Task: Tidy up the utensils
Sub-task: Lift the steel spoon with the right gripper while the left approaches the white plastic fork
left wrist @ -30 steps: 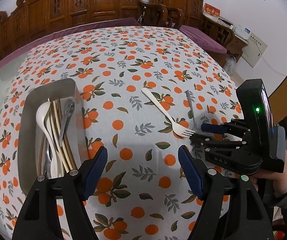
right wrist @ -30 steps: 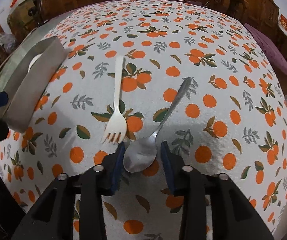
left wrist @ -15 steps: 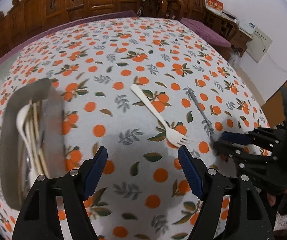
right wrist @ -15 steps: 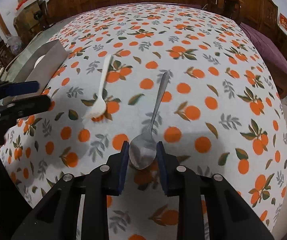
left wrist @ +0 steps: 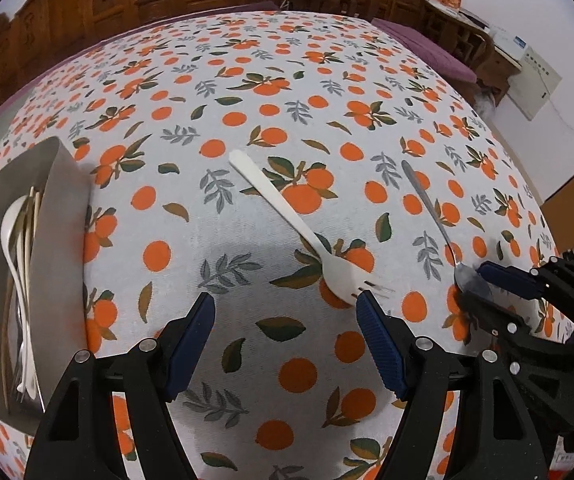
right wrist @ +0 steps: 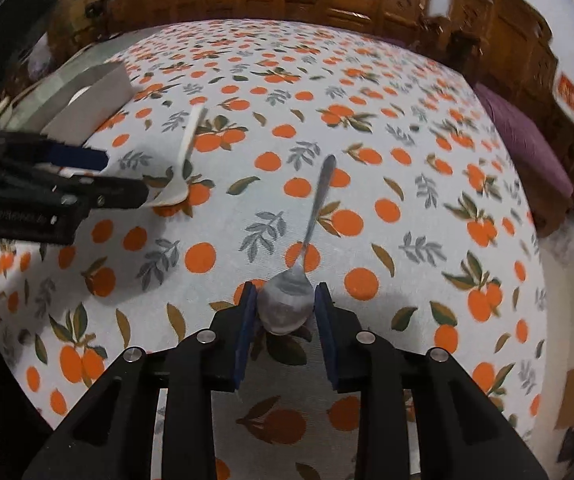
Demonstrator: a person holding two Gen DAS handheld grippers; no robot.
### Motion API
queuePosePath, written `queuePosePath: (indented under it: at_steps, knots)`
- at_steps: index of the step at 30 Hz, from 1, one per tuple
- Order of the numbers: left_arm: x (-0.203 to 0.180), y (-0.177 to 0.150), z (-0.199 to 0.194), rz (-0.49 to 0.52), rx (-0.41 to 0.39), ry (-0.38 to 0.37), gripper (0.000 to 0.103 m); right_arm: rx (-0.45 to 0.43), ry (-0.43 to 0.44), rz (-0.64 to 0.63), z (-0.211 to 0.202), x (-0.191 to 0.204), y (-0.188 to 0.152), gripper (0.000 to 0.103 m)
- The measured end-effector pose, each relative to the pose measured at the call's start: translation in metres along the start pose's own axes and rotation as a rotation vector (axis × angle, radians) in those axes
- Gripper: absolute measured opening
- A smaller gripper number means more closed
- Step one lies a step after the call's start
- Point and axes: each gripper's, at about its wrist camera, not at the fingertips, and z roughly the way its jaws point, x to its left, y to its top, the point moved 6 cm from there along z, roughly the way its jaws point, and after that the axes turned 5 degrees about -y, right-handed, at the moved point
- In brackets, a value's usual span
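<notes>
The right gripper brackets the bowl of the metal spoon on the orange-print tablecloth; its jaws have just eased slightly apart, and whether the pads truly press the bowl cannot be told. The spoon's handle runs toward twelve o'clock. The left gripper hangs open and empty, its right fingertip just beside the tines of the white fork, while the grey tray of utensils lies at nine o'clock, well apart.
</notes>
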Motion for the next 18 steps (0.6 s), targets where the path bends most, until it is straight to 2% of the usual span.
queuePosePath:
  at_steps: [4, 8, 9, 12, 18]
  knots:
    - [0.001, -0.001, -0.003, -0.002, -0.007, 0.0, 0.07, -0.02, 0.004, -0.035, -0.006, 0.005, 0.002, 0.032]
    - [0.0, 0.0, -0.005, -0.006, -0.008, -0.008, 0.07, 0.02, -0.029, -0.07, 0.002, 0.004, -0.002, 0.032]
    - [-0.001, 0.0, -0.005, -0.008, -0.009, -0.011, 0.07, 0.022, -0.033, -0.069, 0.004, 0.002, -0.003, 0.028]
    - [-0.005, 0.003, -0.008, -0.011, -0.022, -0.024, 0.07, 0.026, -0.039, -0.044, 0.005, -0.007, -0.006, 0.005]
    - [-0.011, 0.008, 0.0, -0.046, -0.013, -0.043, 0.07, 0.006, 0.001, 0.041, 0.002, -0.023, -0.011, 0.003]
